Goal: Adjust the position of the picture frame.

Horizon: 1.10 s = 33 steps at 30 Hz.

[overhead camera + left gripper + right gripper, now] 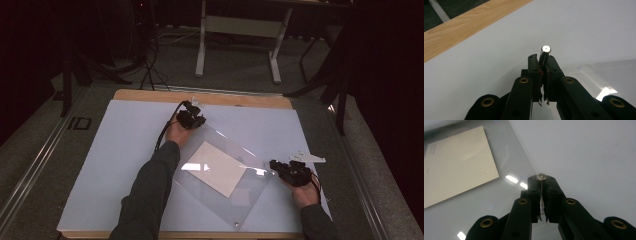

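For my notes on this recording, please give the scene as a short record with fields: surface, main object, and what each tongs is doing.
surface: white table top with wooden edge
main object: clear acrylic frame, lying askew, cream card inside
left tongs: shut on a metal corner pin at the frame's far corner
right tongs: shut on a clear corner pin at the frame's right corner
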Tool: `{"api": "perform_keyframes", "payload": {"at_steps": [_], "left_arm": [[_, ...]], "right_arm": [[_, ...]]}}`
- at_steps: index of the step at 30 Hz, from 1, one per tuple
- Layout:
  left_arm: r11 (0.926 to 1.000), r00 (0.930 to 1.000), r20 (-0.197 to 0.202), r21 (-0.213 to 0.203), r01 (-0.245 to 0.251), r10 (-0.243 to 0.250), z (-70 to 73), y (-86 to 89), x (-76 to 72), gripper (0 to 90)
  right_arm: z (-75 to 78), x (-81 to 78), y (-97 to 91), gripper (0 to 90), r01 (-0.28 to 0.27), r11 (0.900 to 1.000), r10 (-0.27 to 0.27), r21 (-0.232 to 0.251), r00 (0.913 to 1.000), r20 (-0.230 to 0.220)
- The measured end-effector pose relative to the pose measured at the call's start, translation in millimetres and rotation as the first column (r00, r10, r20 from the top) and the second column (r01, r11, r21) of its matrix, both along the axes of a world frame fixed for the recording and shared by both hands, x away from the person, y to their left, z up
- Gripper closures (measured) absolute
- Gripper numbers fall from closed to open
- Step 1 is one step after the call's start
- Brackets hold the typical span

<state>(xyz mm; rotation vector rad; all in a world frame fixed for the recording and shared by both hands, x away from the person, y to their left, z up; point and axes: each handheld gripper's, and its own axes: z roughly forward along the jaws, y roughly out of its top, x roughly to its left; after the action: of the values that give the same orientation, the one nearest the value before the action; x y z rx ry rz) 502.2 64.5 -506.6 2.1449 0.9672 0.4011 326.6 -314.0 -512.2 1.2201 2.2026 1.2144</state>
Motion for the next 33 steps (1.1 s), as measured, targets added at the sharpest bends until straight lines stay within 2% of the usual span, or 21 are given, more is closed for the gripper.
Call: {"api": "perform_keyframes", "payload": {"at_steps": [14, 18, 33], "left_arm": [[0.9998, 0.9997, -0.021, 0.02, 0.008, -0.007, 12.2, 15.4, -7.8, 85.6], [0.9998, 0.9999, -0.013, 0.016, -0.01, 0.01, 17.3, 21.2, -9.7, 85.6], [0.9983, 0.9978, -0.032, 0.009, -0.058, 0.058, 30.7, 47.2, -15.6, 85.5]], "right_arm": [[7.9, 5.2, 4.1, 83.7, -0.021, 0.9998, 0.021, 0.003, 0.9998, 0.002], [10.9, 8.1, 7.6, 83.3, -0.022, 0.9997, 0.022, 0.011, 0.9998, 0.001], [27.9, 24.8, 23.7, 83.0, -0.039, 0.9991, 0.039, 0.018, 0.9991, 0.019]]}}
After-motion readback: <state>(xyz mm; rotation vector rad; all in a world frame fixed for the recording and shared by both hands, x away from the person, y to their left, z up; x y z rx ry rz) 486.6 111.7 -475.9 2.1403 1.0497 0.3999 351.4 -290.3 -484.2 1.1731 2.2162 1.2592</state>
